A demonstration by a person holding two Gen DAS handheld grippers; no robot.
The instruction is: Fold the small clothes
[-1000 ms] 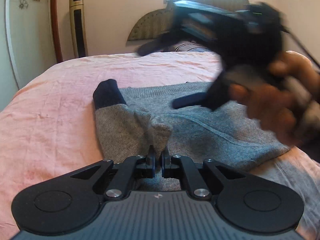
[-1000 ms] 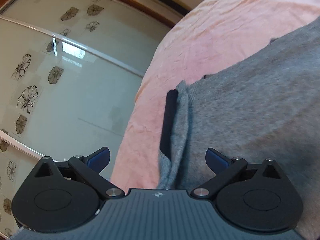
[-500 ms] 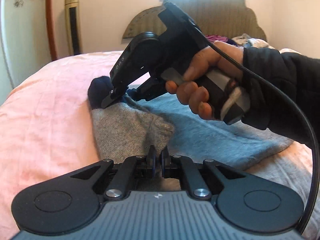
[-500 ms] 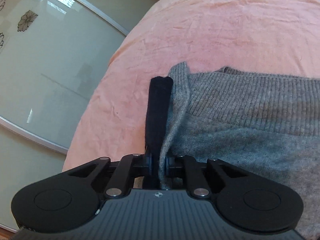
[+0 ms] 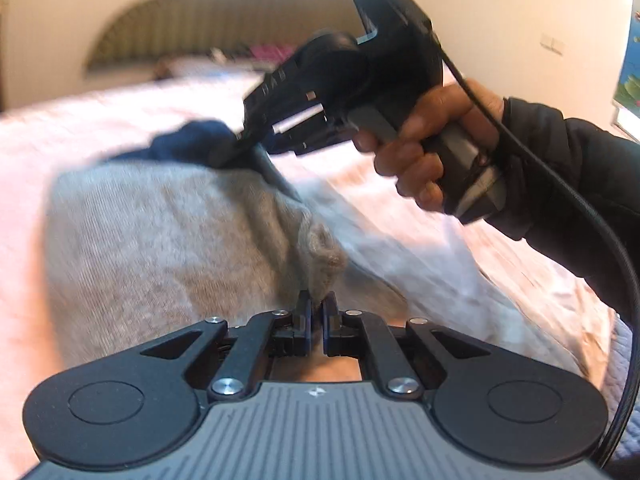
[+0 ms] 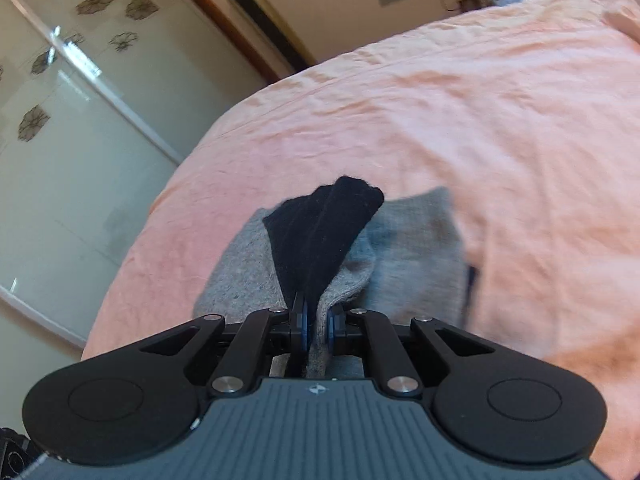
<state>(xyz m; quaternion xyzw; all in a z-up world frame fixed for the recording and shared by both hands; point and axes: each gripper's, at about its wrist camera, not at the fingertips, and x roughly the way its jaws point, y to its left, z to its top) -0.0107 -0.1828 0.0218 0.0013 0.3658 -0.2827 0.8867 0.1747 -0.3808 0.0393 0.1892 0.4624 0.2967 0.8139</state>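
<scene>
We list one grey sweater [image 5: 160, 248] with a dark cuff [image 6: 324, 232], lying on the bed [image 6: 500, 112], which is covered in pink sheet, with one part of the sweater lifted off it. Left hand-held gripper [image 5: 316, 316]: jaws pressed together on a bunched grey fold of the sweater, at the near edge of the garment. Right hand-held gripper [image 6: 316, 320]: jaws have just been closing and now pinch the sweater where the dark cuff meets the grey knit, the cuff standing up beyond the tips. In the left wrist view we see the right hand-held gripper from the side, gripped by a hand [image 5: 424, 152] in a dark sleeve [image 5: 580, 184], its tips at the cuff above the grey cloth, a black cable [image 5: 560, 184] trailing from it. Beyond the bed we note a headboard [image 5: 208, 20] at its far edge and a glass door [image 6: 80, 112] with flower prints to one side. The left wrist view is blurred.
</scene>
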